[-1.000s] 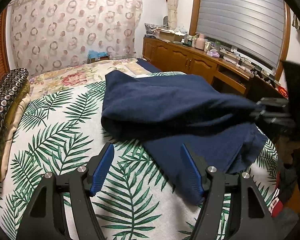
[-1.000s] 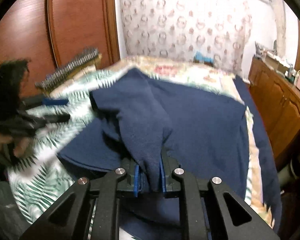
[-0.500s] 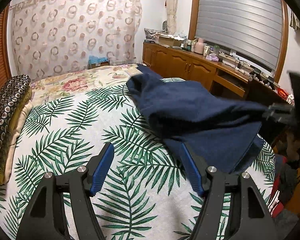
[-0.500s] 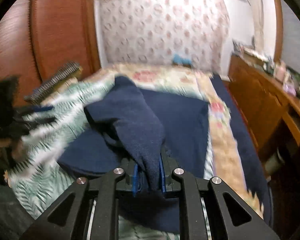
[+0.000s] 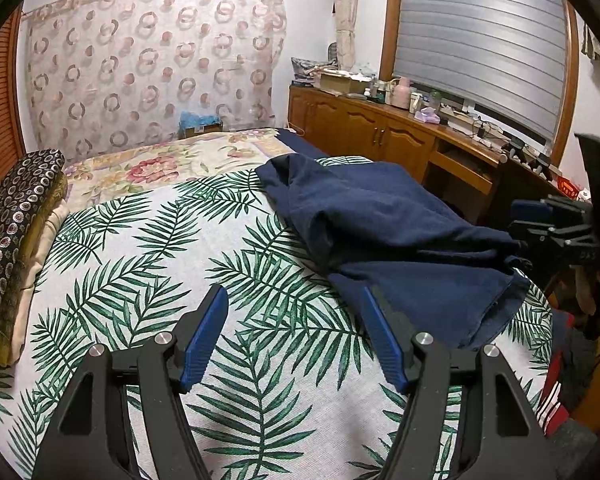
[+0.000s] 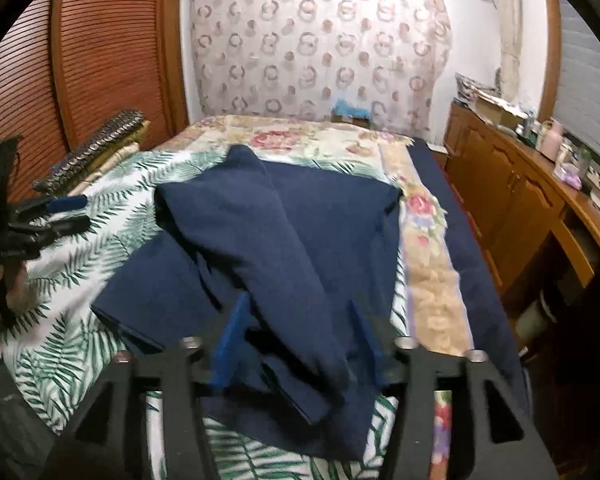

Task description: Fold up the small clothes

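Navy-blue knit garment [image 6: 284, 240] lies bunched on my palm-leaf printed bedspread [image 5: 148, 248]; a fold sits between my right gripper's [image 6: 300, 320] opening jaws, unpinched. My left gripper [image 5: 296, 312] hovers beside its edge, jaws apart, empty.

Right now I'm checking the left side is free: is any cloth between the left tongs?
No: the left tongs stand open over the bare leaf-print cover, with the navy garment off to their right.
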Action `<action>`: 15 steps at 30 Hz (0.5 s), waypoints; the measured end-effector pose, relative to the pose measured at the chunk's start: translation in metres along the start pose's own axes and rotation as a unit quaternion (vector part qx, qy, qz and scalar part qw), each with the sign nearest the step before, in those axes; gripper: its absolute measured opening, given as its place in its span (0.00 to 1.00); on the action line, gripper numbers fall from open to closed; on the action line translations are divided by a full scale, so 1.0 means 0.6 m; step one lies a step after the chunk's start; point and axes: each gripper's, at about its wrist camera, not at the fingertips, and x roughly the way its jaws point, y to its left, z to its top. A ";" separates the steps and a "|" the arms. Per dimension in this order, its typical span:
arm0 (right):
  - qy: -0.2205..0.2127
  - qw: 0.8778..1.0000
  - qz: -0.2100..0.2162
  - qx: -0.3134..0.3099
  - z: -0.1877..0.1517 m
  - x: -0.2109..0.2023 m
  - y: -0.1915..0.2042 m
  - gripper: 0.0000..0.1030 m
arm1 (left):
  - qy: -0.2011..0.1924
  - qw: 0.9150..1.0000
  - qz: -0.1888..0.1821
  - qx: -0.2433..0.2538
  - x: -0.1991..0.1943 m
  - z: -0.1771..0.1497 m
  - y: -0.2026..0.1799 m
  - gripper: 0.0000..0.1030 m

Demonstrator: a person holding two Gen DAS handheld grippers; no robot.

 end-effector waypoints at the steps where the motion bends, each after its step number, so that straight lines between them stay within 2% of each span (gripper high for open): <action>1: -0.001 1.000 0.003 -0.006 0.008 0.006 0.003 0.66 | -0.001 1.000 0.000 0.000 0.000 0.000 0.000 0.67; 5: 0.002 1.000 0.017 -0.024 0.037 0.038 0.013 0.66 | -0.005 1.000 0.004 -0.006 -0.004 0.000 0.006 0.67; 12: 0.010 0.995 0.094 -0.037 0.088 0.112 0.040 0.66 | -0.016 1.000 0.017 -0.021 -0.011 0.000 0.022 0.67; 15: 0.026 0.992 0.111 -0.054 0.104 0.149 0.062 0.66 | -0.020 0.999 0.020 -0.030 -0.013 -0.002 0.029 0.67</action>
